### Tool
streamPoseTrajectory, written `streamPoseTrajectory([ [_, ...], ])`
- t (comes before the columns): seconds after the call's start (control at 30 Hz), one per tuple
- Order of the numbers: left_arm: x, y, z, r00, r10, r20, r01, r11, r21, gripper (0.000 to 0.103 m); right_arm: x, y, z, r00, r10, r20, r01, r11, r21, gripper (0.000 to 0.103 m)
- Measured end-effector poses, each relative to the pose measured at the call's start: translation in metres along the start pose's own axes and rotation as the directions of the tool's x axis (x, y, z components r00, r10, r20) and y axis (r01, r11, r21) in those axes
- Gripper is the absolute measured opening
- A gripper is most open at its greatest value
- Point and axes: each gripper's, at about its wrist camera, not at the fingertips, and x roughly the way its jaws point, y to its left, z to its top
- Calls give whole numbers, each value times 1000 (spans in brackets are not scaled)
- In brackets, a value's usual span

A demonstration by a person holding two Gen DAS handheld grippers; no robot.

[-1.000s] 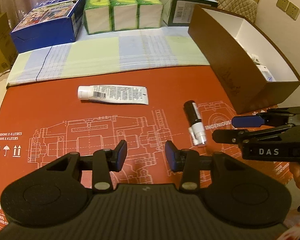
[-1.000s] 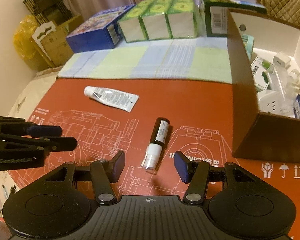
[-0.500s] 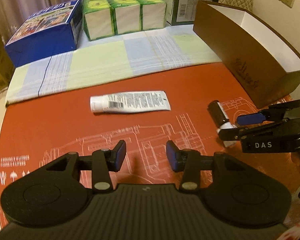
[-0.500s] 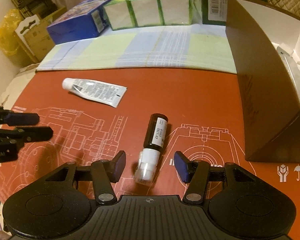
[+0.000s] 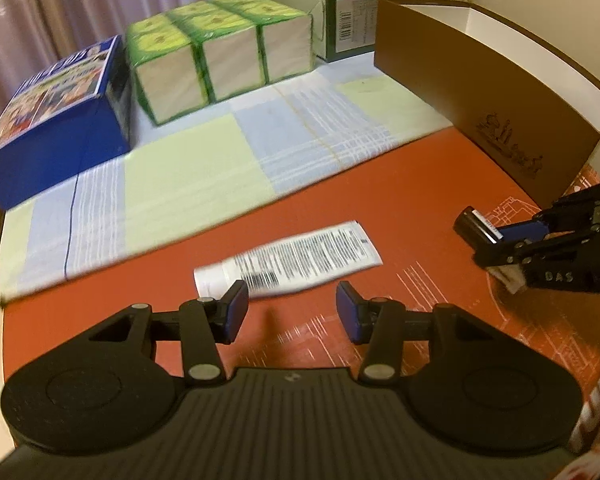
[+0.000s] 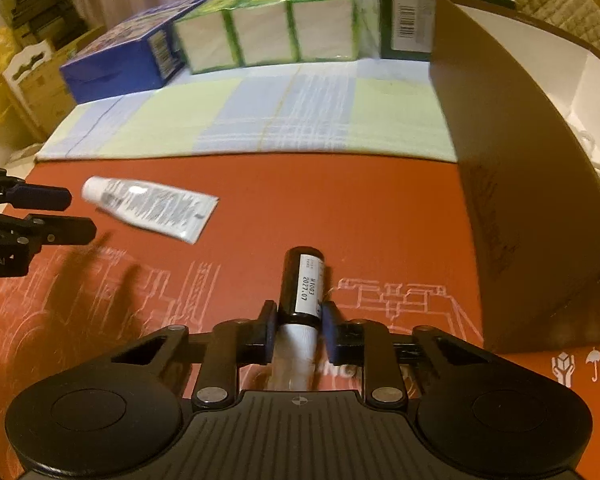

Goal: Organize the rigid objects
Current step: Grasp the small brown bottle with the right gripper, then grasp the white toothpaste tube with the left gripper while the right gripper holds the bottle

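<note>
The small dark bottle has "2027.07" on its white label. The right gripper clamped on it says "DAS".

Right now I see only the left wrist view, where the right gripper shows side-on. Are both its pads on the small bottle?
Observer: Yes. The right wrist view shows the right gripper shut on the bottle, with a pad on each side where the dark body meets the white cap.
Operator: Is the brown box holding anything? I see only its white inner wall.
Observer: Yes. Pale things show inside the box at its far right, too blurred to name.
</note>
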Motion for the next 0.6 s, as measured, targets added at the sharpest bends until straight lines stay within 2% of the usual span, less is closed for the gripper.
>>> streamPoseTrajectory([
  [0.27, 31, 20, 16, 999, -32, -13, 33, 995, 97, 50, 2, -11, 9, 999, -34, 2, 34, 999, 42, 20],
  [0.3, 35, 22, 17, 999, -36, -19, 38, 994, 100, 53, 3, -13, 10, 999, -35, 1, 35, 998, 48, 20],
  [0.43, 48, 33, 18, 995, -73, -60, 78, 993, 90, 54, 2, -18, 12, 999, -43, -3, 43, 996, 72, 21],
  [0.6, 43, 31, 14, 987, -142, -76, 148, 986, 77, 53, 1, -23, 12, 1000, -30, -4, 30, 994, 106, 21],
])
